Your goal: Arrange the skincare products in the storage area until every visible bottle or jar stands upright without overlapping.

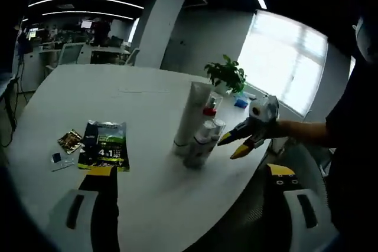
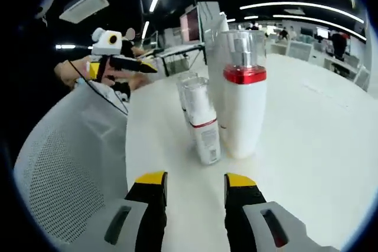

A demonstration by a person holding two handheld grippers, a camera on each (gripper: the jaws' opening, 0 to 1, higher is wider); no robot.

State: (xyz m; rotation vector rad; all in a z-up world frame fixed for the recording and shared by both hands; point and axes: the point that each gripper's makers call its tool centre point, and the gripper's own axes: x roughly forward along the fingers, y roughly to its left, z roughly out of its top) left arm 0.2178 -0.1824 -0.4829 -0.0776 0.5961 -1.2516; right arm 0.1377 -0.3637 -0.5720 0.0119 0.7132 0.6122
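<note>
A: Left gripper view first. The round white table [image 1: 147, 92] carried a tight cluster of upright bottles near the middle, out toward its 3 o'clock edge: a tall white tube standing on its cap [image 1: 190, 116], a white pump bottle with a red collar and clear cap [image 1: 208, 110], and two small white spray bottles with clear caps [image 1: 202, 143].

B: And the left claw [image 1: 192, 175]?

A: Released. Its yellow-tipped jaws stood wide apart at 6 o'clock, nothing between them. A dark green flat sachet printed "4 in 1" [image 1: 104, 144] lay flat at 9 o'clock of the bottles, with a small brown foil packet [image 1: 70, 140] just beside it.

B: The right claw [image 1: 238, 144] came in at 3 o'clock there?

A: Yes, just beside the spray bottles, jaws parted, touching nothing. A potted green plant [image 1: 225, 75] sat at 12 o'clock behind the cluster.

B: From the right gripper view?

A: The right claw [image 2: 195, 181] was released at 6 o'clock, short of the small bottles [image 2: 201, 119]. The pump bottle [image 2: 243, 104] stood touching them at 3 o'clock. A white mesh chair [image 2: 71, 169] was at 9 o'clock, the left claw [image 2: 144, 66] at 11 o'clock.
</note>
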